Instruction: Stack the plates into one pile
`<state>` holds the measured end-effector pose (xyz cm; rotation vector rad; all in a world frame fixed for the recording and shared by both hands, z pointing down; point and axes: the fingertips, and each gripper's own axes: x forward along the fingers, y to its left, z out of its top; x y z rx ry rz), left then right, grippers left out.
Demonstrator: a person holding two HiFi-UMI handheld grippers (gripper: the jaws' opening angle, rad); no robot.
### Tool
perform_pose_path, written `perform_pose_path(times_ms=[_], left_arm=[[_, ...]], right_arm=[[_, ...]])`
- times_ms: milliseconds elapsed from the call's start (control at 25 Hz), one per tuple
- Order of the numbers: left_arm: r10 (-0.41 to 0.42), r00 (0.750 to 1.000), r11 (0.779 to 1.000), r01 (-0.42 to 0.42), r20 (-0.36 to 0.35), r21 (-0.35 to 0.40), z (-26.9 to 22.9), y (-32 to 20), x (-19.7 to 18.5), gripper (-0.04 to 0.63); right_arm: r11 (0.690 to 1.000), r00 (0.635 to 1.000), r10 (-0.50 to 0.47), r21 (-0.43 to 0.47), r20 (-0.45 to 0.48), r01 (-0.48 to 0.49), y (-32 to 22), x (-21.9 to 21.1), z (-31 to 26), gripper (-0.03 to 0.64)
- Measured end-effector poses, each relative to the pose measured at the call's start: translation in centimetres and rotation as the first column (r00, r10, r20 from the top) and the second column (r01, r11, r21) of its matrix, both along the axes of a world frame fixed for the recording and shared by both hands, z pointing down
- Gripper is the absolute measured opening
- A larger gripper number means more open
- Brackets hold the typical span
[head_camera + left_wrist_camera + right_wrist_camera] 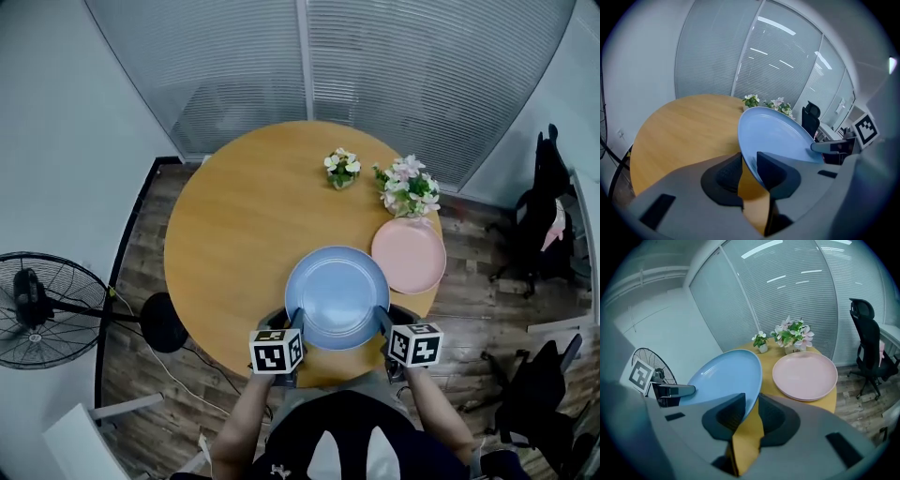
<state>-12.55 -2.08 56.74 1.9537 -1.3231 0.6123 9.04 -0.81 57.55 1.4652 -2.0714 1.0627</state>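
Observation:
A light blue plate (337,295) hangs just above the near edge of the round wooden table (234,216), gripped from both sides. My left gripper (294,319) is shut on its left rim, and my right gripper (382,321) is shut on its right rim. In the left gripper view the blue plate (776,133) stands tilted, its rim pinched in my left gripper (749,164). In the right gripper view the blue plate (724,376) has its rim inside my right gripper (751,408). A pink plate (409,254) lies flat on the table to the right, also visible as the pink plate (805,376).
Two small flower pots (342,169) (409,190) stand at the table's far side, just behind the pink plate. A floor fan (37,309) is at the left. Black office chairs (548,220) stand on the right. A blind-covered glass wall (328,56) runs behind the table.

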Motion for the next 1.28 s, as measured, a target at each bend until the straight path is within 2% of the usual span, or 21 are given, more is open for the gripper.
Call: perform_pose_path(times_ms=[400,680,1280], left_arm=[[0.132,0.991,0.99,-0.132,-0.007,0.054,-2.4,-2.9,6.4,0.103],[0.191,0.981,0.98,-0.189,-0.017,0.068,-2.9,-4.3,10.8,0.103],[0.211,0.977,0.975,-0.209,-0.021,0.07,-3.1,-6.7,16.8,0.103]], right_arm=[[0.987,0.989,0.149,0.054,0.005,-0.149,0.0,6.0,-2.1,0.091],[0.973,0.975,0.221,0.072,0.007,-0.221,-0.1,10.1,-2.8,0.091],[0.967,0.969,0.245,0.073,0.006,-0.245,-2.3,16.1,-2.9,0.087]])
